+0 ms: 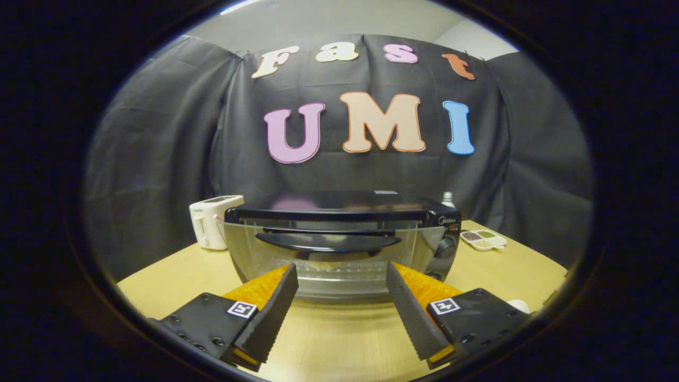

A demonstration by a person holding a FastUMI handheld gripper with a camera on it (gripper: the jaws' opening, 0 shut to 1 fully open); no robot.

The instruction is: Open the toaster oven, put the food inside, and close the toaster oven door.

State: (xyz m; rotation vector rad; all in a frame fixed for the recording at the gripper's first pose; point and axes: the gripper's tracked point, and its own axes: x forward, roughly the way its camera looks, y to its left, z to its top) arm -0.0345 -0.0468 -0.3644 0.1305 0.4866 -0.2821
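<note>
A white plastic pop-up toaster point(214, 221) and a small white divided dish point(483, 240) of dark and green contents sit well apart on a light wooden table point(339, 334).

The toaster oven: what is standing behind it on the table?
A white toaster stands behind the toaster oven on one side; a bottle top pokes above the other corner, its body covered. The open gripper holds nothing, just before the door.
</note>
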